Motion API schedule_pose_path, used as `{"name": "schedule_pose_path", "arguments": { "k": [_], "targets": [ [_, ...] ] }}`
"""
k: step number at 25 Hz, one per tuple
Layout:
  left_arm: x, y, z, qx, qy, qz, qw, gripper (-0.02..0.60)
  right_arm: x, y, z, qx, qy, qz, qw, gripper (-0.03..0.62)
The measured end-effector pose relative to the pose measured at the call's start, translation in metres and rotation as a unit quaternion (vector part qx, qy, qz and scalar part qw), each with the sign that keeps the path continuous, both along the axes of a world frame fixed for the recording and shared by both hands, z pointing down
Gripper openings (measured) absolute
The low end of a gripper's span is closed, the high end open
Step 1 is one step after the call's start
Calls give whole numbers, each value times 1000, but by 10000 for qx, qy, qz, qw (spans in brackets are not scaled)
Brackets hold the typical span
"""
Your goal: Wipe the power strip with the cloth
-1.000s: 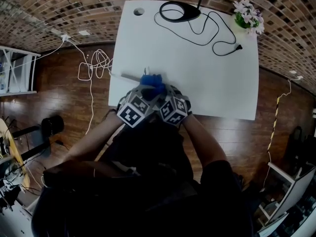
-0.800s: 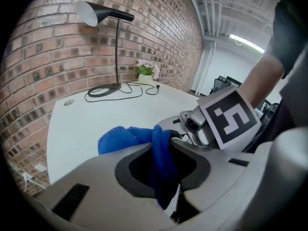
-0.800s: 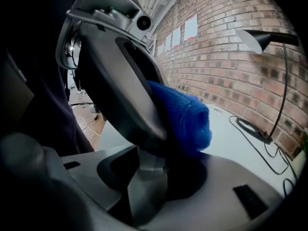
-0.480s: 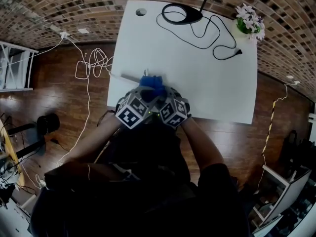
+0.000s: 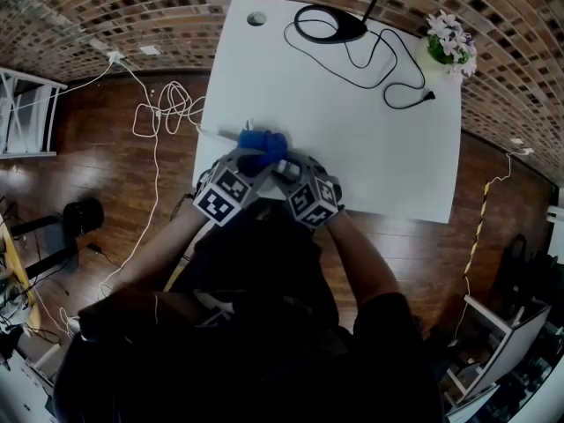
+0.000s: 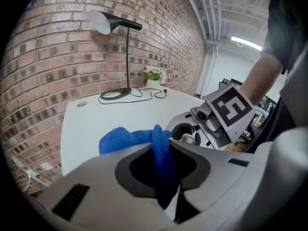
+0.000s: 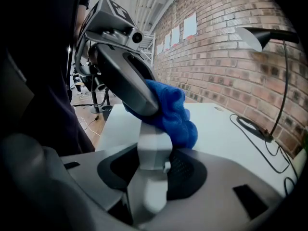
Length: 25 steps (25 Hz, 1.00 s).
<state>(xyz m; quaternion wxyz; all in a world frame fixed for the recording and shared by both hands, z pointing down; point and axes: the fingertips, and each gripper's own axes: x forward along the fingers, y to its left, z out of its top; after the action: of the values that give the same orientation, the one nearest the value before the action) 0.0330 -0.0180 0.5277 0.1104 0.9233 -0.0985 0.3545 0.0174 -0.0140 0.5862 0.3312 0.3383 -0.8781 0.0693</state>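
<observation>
A blue cloth (image 5: 263,141) is bunched near the front left edge of the white table (image 5: 379,139). My left gripper (image 5: 256,157) is shut on the cloth (image 6: 161,158), which sticks out ahead of its jaws. A white power strip (image 5: 227,136) lies under the cloth, with one end showing to its left. My right gripper (image 5: 284,170) is shut on the strip's near end (image 7: 153,146). In the right gripper view the cloth (image 7: 174,115) rests on top of the strip just beyond the jaws, with the left gripper (image 7: 126,78) pressing it from the left.
At the table's far side are a black lamp base (image 5: 328,23), its black cable and plug (image 5: 421,97), and a small flower pot (image 5: 451,40). White cables (image 5: 163,113) lie coiled on the wooden floor left of the table. A brick wall runs behind.
My left gripper has slid a little to the left with the cloth along the power strip. The right gripper has stayed where it was.
</observation>
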Motion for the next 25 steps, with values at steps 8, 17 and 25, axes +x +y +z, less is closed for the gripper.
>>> {"name": "schedule_pose_path", "arguments": {
  "k": [8,17,25],
  "targets": [
    [-22,-17,0,40,7,-172,9998,69,-1,0,1,-26,-7,18,10000,164],
    [-48,-37,0,48,1,-410,9991,69,-1,0,0,-48,-8,23,10000,164],
    [-67,-52,1,5,43,-591,9982,69,0,0,1,-66,-14,46,10000,164]
  ]
}}
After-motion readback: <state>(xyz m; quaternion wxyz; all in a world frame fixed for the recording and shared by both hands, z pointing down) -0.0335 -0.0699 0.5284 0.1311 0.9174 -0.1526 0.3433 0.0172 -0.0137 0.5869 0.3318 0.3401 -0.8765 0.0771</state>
